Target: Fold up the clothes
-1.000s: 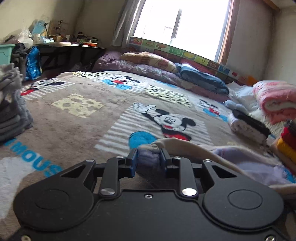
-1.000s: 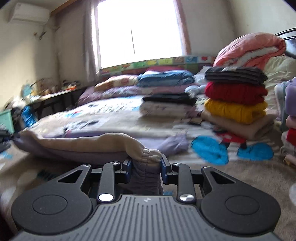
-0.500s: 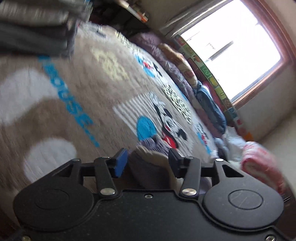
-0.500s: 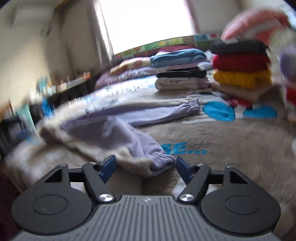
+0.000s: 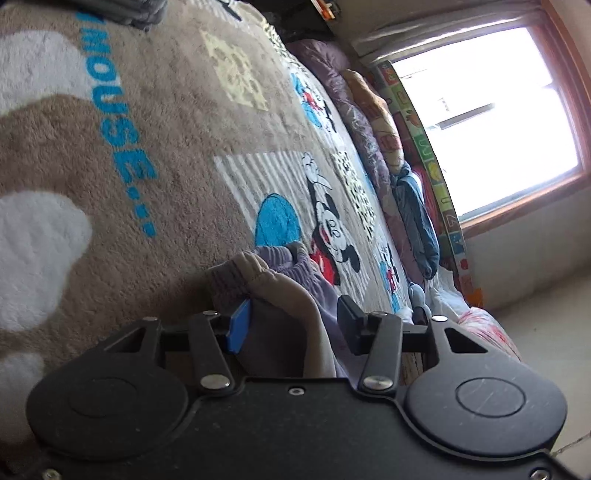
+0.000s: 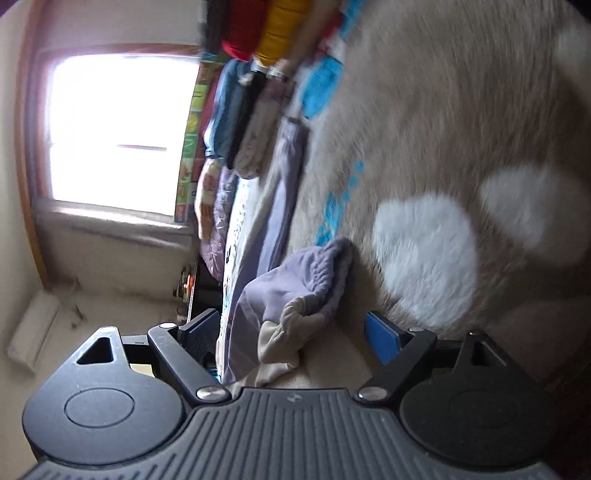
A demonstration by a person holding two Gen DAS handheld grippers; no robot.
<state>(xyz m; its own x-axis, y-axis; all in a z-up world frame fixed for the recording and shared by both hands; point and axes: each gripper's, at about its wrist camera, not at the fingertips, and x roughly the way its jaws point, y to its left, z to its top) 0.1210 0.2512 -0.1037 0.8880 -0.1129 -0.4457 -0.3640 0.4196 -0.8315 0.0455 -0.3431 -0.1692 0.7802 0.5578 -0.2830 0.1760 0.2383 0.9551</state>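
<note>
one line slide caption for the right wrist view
Open right gripper over the released lilac-and-beige fleece garment cuff on the taupe plush blanket.

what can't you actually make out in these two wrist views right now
- Garment, left wrist view: its near part is hidden behind the left gripper body, so its overall shape is unclear.
- Folded stack, right wrist view: cut off by the top edge and smeared by motion blur.
- Blanket lettering, right wrist view: too blurred to read.
- Window, left wrist view: washed out by glare.
</note>
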